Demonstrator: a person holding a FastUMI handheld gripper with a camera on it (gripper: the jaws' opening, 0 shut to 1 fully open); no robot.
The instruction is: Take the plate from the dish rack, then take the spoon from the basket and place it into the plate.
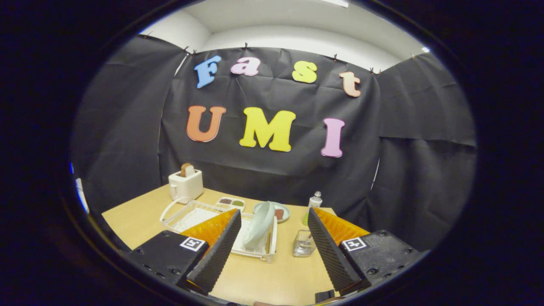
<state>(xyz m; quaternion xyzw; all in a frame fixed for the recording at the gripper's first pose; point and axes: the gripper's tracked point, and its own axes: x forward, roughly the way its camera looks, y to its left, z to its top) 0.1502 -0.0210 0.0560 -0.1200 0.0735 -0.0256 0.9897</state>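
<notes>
Gripper view shows you one table [140,221], and on it one rack [187,214] holding one plate [260,224] on edge, just ahead and between your fingers. Your gripper [274,246] is spread wide, grasping nothing. Beyond stand one toaster [185,185], one dish [284,211], one small tray [230,202] and one bottle [314,200]. One clear basket [302,244] beside the right finger holds the spoon [307,240].
</notes>
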